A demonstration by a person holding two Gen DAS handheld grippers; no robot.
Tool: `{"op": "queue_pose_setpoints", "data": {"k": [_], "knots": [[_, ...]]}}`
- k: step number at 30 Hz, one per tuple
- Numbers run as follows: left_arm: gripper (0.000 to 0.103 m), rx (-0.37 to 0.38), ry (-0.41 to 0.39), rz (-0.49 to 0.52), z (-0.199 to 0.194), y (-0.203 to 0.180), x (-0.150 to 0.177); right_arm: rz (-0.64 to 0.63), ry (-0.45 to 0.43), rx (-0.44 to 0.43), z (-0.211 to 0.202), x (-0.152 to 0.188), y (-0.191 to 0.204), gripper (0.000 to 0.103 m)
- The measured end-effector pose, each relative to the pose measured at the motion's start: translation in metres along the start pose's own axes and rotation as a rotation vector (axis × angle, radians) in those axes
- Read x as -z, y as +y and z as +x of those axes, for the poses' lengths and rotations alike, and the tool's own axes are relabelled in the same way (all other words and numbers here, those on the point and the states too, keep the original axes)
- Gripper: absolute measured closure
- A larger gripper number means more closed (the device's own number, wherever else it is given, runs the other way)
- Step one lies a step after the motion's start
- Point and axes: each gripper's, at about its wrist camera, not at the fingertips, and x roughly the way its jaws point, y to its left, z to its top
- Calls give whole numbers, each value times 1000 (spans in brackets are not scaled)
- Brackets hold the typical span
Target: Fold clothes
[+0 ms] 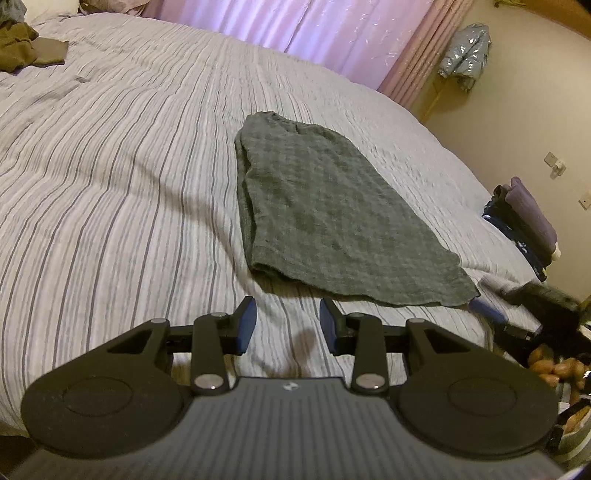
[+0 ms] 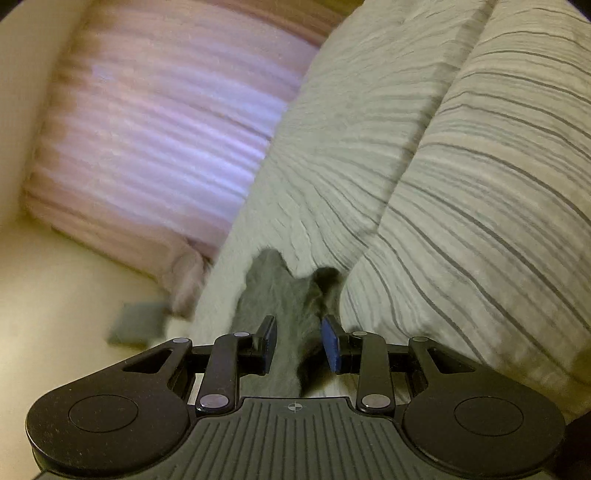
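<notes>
Left gripper (image 1: pixel 287 322) level above striped bedspread (image 1: pixel 110 177), jaws spread; right gripper (image 2: pixel 298 341) jaws spread around grey garment (image 2: pixel 284 295).

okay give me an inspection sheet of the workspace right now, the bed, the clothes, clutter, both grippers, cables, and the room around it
Surface: bed with striped cover, wrinkled.
Job's things: grey garment lying flat on the bed, folded lengthwise; grey cloth lies between the right gripper's fingers.
Clutter: olive clothes at the far corner; stack of folded clothes at the bed's right edge.
Grippers: left gripper open, above the cover just short of the garment's near edge; right gripper open around the cloth, contact unclear through blur.
Cables: nothing seen.
Surroundings: pink curtains; silver jacket hanging on the wall.
</notes>
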Motion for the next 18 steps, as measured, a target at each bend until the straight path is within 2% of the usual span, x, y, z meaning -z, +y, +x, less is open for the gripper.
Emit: {"op": "queue_pose_setpoints", "data": {"k": [1,5,9,11,14,16,18], "knots": [[72,-4,0,-1,0,0,0,-72,-13,39,-1,2,10,79],[72,-9,-2,3,2,-3,-4,-378,-101,115,-15,12,52,79],[72,14,-48,42,11,-17,-19,-590,-56,222,0,32,61,79],[72,-3,-73,73,24,-24,-27,-694,-28,276,9,43,65,79],[73,-83,-2,99,52,-24,-28,-848,14,359,22,59,70,79],[76,-115,5,128,54,-25,-19,-951,43,414,31,69,74,79],[75,-141,-7,162,47,-30,-8,-928,61,432,22,71,67,79]]}}
